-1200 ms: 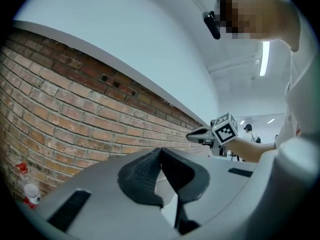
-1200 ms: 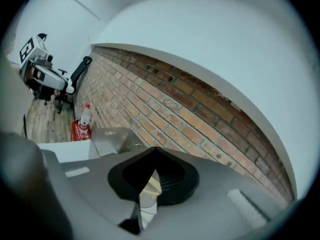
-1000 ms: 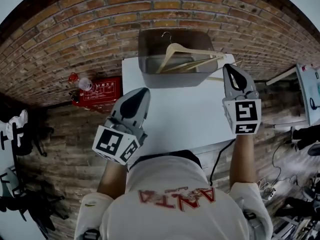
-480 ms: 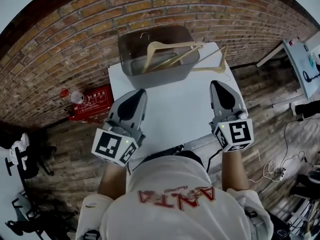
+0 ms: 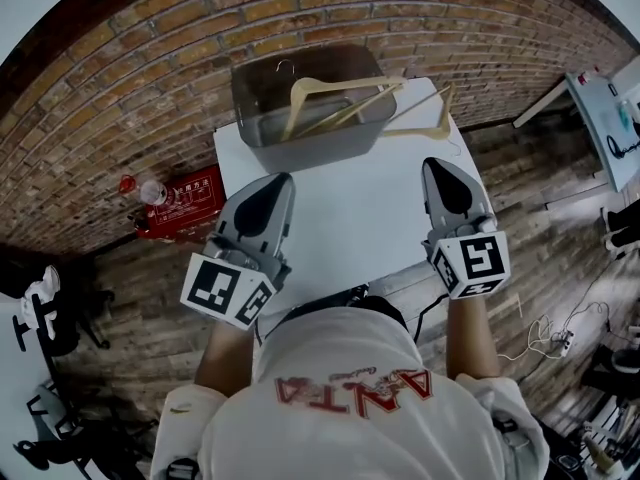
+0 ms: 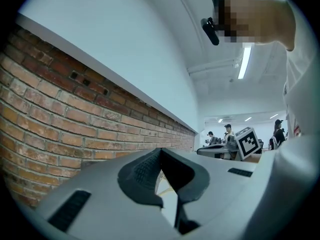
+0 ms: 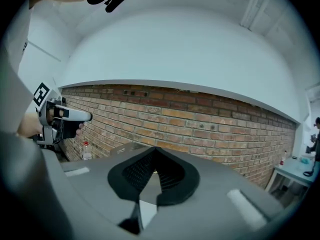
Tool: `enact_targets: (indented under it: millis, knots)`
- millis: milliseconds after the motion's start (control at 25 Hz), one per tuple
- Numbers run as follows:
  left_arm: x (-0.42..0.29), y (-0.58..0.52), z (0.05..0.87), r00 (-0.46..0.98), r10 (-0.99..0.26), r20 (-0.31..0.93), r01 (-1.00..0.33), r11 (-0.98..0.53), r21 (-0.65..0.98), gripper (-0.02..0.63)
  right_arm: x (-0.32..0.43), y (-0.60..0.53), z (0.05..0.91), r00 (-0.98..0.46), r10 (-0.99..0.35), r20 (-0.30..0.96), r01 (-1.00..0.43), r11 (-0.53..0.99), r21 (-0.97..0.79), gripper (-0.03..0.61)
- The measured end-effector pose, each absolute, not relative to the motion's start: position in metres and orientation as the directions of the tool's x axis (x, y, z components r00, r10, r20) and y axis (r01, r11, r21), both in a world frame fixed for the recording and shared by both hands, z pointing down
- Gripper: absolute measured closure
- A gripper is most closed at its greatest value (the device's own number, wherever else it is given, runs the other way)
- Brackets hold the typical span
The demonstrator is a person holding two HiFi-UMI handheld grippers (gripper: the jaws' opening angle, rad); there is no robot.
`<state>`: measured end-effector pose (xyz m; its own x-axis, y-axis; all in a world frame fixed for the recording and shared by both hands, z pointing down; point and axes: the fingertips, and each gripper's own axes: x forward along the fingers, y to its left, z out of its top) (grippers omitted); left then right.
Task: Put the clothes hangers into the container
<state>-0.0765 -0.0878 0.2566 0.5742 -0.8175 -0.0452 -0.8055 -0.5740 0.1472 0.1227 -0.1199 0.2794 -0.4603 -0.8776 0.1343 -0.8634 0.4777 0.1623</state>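
Head view: the grey container [image 5: 262, 128] sits at the top centre, on the far edge of the white table [image 5: 350, 218]. One wooden hanger [image 5: 335, 93] leans inside it, hook toward the upper left. A second hanger [image 5: 428, 120] sticks out past the right rim over the table's corner, so that one looks only partly in, if at all. The left gripper [image 5: 276, 182] and right gripper [image 5: 441, 167] hover in the lower half on either side of the bare tabletop, both aimed at the bin and well apart from it. This reads as a pause or reset, not a reach. A brick wall [image 5: 150, 58] fills the top. At left, a red box [image 5: 195, 190] and a bottle [image 5: 150, 190] sit on the plank floor [image 5: 130, 268].

Left gripper view: its jaws are pressed together at the tips with nothing between them. Brick runs along the left, and a lit room with people lies far off at right.

Right gripper view: its jaws meet too and are empty. The wall crosses the middle, and the other gripper shows at the left edge.
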Motion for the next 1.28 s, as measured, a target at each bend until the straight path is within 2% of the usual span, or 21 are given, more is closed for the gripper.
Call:
enact_targets:
  millis: [360,680,920,1280]
  knots:
    - [-0.079,-0.083,0.262,0.587,-0.809,-0.036,-0.798,-0.586,0.144,0.604,0.112,-0.112,0.29,-0.467,-0.867,0.174,-0.85,0.495,0.181,0.575]
    - [-0.073,-0.078,0.283,0.646,-0.763,-0.012,-0.75,-0.637,0.176,0.604,0.125,-0.095,0.311,-0.375,-0.895,0.24,-0.878,0.426,0.219,0.575]
    - [-0.037,-0.083,0.287,0.676,-0.737,0.01,-0.728,-0.665,0.166,0.604,0.166,-0.108,0.325,-0.359,-0.896,0.262,-0.888,0.414,0.199,0.575]
    - [0.059,-0.14,0.302,0.61,-0.789,0.071,-0.79,-0.598,0.135,0.604,0.272,-0.18,0.353,-0.412,-0.856,0.311,-0.862,0.478,0.172,0.575]
